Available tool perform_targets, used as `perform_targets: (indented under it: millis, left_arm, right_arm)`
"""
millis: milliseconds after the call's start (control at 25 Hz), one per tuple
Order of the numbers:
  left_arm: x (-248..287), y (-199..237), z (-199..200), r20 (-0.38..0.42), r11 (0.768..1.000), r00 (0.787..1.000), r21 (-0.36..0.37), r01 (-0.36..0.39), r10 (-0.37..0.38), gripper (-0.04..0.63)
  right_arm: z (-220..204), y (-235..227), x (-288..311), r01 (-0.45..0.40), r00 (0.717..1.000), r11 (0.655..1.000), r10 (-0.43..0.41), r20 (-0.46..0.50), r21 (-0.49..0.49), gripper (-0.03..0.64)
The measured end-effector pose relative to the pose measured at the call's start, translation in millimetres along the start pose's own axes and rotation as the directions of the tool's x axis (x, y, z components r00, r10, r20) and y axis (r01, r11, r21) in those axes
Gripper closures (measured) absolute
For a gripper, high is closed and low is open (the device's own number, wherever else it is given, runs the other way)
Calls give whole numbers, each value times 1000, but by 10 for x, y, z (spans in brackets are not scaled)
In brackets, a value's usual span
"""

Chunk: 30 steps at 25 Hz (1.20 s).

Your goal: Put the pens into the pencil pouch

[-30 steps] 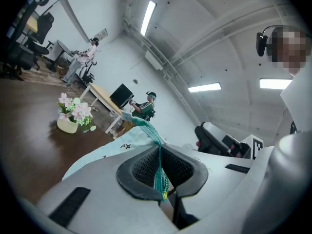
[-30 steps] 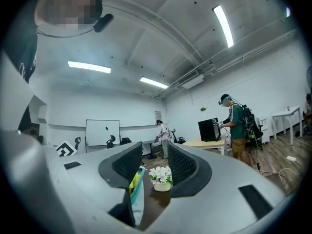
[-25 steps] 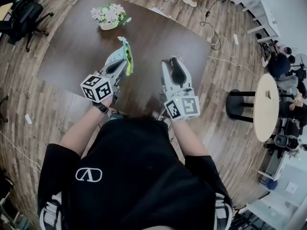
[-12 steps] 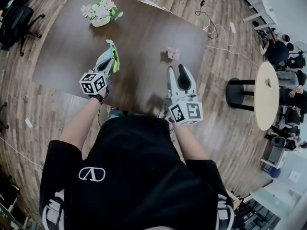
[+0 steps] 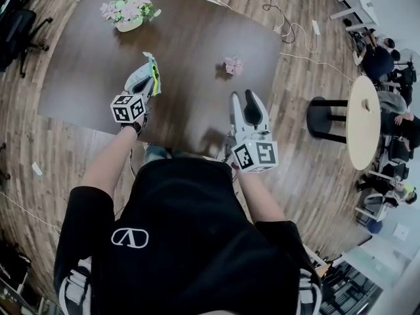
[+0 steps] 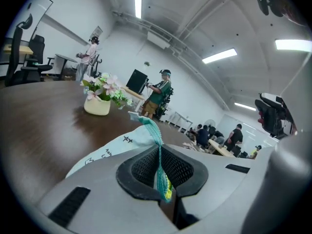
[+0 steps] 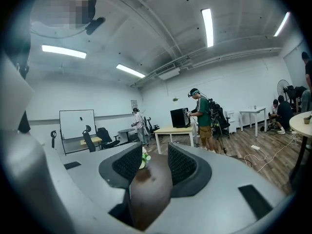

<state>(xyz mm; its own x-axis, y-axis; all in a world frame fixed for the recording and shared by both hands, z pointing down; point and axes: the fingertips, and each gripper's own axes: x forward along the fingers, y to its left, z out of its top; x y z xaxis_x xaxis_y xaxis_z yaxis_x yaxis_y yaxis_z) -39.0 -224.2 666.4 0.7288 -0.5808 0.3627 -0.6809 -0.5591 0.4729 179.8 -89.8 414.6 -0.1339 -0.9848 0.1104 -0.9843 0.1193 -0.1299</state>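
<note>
- Left gripper is clenched on the pouch, over the table's near left part.
- Pouch: pale mint cloth, teal zipper edge, yellow-green trim, small black print.
- Right gripper: jaws apart, nothing between them.

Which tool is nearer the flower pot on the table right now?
Left. The left tool, shut on the pencil pouch, is just below the flower pot in the head view; the right tool is farther, lower right.

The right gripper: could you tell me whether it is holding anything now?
No, the jaws of the right gripper stand apart and empty, with the table showing between them.
</note>
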Motion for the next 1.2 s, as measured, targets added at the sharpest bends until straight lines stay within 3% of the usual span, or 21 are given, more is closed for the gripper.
perform_targets:
  millis: [320, 720, 960, 1200]
  left_arm:
    - [519, -78, -389, -94, 1000, 995, 9, 28, -27, 580]
    - [765, -85, -691, -185, 999, 981, -2, 53, -53, 572]
    - [804, -190, -749, -181, 997, 980, -13, 75, -77, 512]
    - [676, -358, -531, -113, 995, 989, -1, 97, -96, 512]
  right_arm:
    - [-162, -101, 7, 21, 999, 1000, -21, -46, 3, 453]
    - [-288, -211, -52, 45, 996, 999, -45, -81, 3, 451]
    - [-314, -213, -65, 40, 995, 999, -39, -87, 6, 452]
    - [-265, -159, -94, 17, 997, 1000, -17, -71, -2, 452]
